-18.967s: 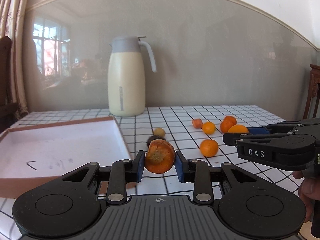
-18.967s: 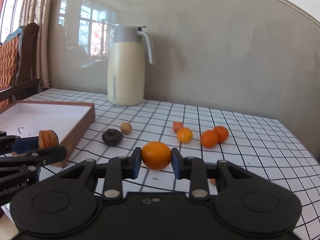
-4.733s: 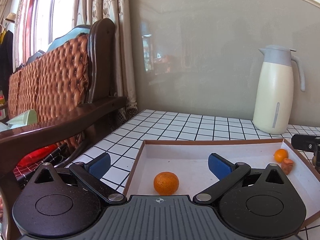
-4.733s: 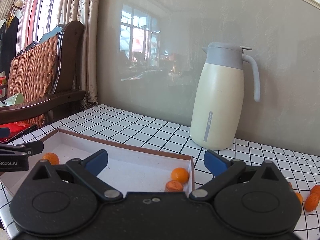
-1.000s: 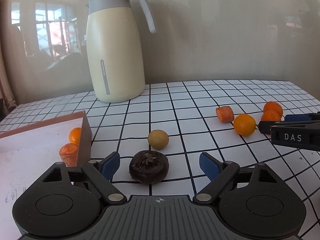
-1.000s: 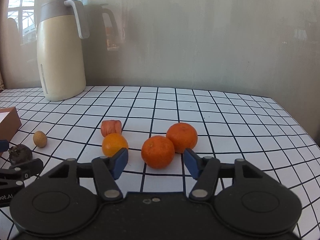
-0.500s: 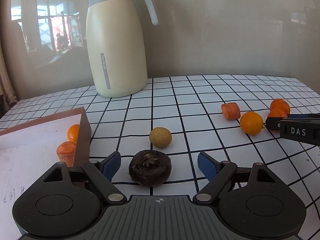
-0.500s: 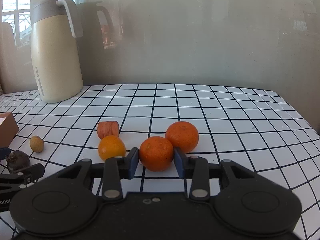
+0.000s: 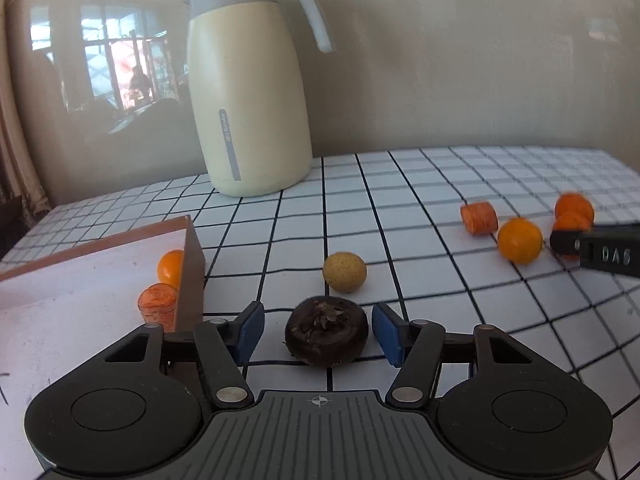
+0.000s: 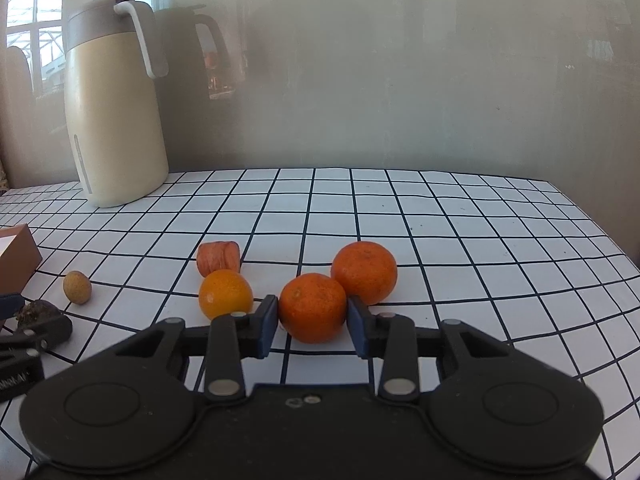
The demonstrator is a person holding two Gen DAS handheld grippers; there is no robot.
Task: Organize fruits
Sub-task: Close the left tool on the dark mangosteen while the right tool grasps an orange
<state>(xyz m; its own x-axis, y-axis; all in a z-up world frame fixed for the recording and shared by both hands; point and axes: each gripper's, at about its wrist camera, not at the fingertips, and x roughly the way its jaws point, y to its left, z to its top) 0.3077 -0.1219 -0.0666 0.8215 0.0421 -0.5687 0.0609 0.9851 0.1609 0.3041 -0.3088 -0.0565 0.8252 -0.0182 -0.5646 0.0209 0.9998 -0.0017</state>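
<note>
- On a white tablecloth (image 10: 460, 240) with a black grid, two hand-held grippers work side by side, each closing in on a piece of fruit.
- The right gripper (image 10: 312, 326) has its blue pads pressed against both sides of a mandarin (image 10: 312, 306); it is pinching the fruit, which appears to rest on the cloth.
- A second mandarin (image 10: 365, 272) sits just behind and touches or nearly touches the held one; a smaller smooth orange (image 10: 225, 294) lies just to its left, with a carrot chunk (image 10: 218, 262) behind that.
- The left gripper (image 9: 318, 334) has its fingers spread, one on each side of a dark, wrinkled round fruit (image 9: 326, 336), with a visible gap on both sides.
- A small tan fruit (image 9: 344, 272) lies just beyond the dark one.
- A shallow cardboard box (image 9: 100, 280) stands to the left and holds an orange and a carrot piece near its right wall.
- A cream thermos jug (image 9: 250, 92) stands at the back by the wall.
- Judgement: to do this step well, close the left fingers evenly across the dark fruit's widest part, gently, since it looks soft.
- Judgement: lift the right mandarin straight up so neighbours are not nudged and set rolling.
- Judgement: carry both over the box wall, not into it.
</note>
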